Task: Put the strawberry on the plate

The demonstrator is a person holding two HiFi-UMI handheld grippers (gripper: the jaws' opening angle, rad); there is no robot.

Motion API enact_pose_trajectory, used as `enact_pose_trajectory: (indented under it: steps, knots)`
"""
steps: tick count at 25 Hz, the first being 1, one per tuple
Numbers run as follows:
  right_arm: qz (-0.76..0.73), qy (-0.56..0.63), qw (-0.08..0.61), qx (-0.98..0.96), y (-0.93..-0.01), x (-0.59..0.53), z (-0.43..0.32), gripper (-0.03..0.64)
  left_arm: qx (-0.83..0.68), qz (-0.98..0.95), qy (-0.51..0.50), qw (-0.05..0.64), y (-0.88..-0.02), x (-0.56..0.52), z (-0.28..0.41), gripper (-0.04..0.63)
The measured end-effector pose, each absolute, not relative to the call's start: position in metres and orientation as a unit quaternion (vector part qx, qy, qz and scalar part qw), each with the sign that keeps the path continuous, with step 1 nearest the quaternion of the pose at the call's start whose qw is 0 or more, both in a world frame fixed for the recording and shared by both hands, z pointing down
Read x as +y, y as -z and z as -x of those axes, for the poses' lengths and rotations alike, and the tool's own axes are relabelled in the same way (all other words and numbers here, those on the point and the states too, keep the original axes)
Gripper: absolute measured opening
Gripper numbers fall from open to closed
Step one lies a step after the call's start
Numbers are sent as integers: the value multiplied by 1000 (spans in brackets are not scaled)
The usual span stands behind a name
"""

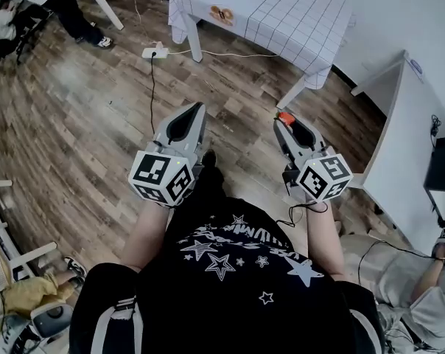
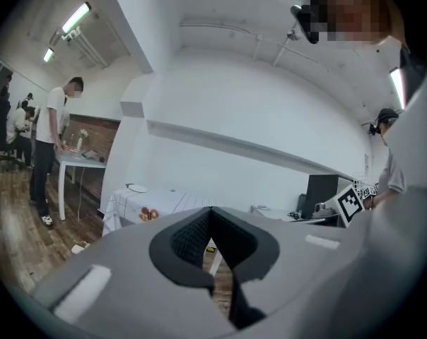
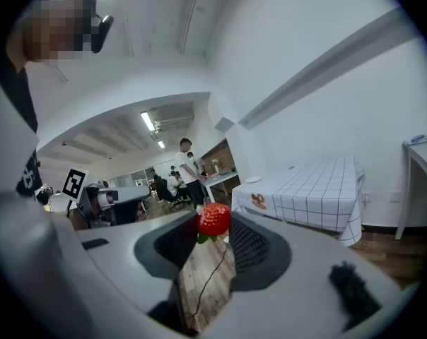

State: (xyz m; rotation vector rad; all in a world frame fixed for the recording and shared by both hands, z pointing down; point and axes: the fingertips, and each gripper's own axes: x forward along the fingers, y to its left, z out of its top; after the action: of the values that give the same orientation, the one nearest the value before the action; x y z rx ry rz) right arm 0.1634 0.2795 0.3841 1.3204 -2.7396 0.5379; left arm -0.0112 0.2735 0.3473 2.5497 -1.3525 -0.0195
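We stand on a floor of brown wood planks in a white-walled room, short of the table, which is draped in a white cloth with a thin dark grid. A round white plate lies on that table, toward its far end in the right gripper view. Our right gripper, grey plastic with black ribbed pads, points toward the table and pinches the strawberry at its tips, well short of the table. The glossy, dimpled red body sits uppermost with green leaves below, its long axis roughly upright in that view. Our left gripper has its tips pressed together on nothing.
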Motion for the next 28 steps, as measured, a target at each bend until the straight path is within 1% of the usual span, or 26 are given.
enact_pose_trajectory:
  steps: [4, 7, 12, 17, 28]
  knots:
    - [-443, -176, 27, -879, -385, 246, -162, 146, -439, -891, -10, 119, -353, 244, 8, 8]
    - [-444, -170, 35, -879, -381, 209, -144, 146, -433, -892, -5, 129, -353, 202, 21, 8]
    - [-456, -166, 36, -874, -370, 149, -123, 146, -428, -895, -7, 121, -344, 141, 37, 8]
    - [-459, -163, 51, -872, -368, 107, -99, 146, -427, -897, -16, 108, -341, 102, 54, 8]
    - [-438, -130, 84, -885, -359, 41, -52, 146, -459, -881, -8, 116, -339, 37, 106, 8]
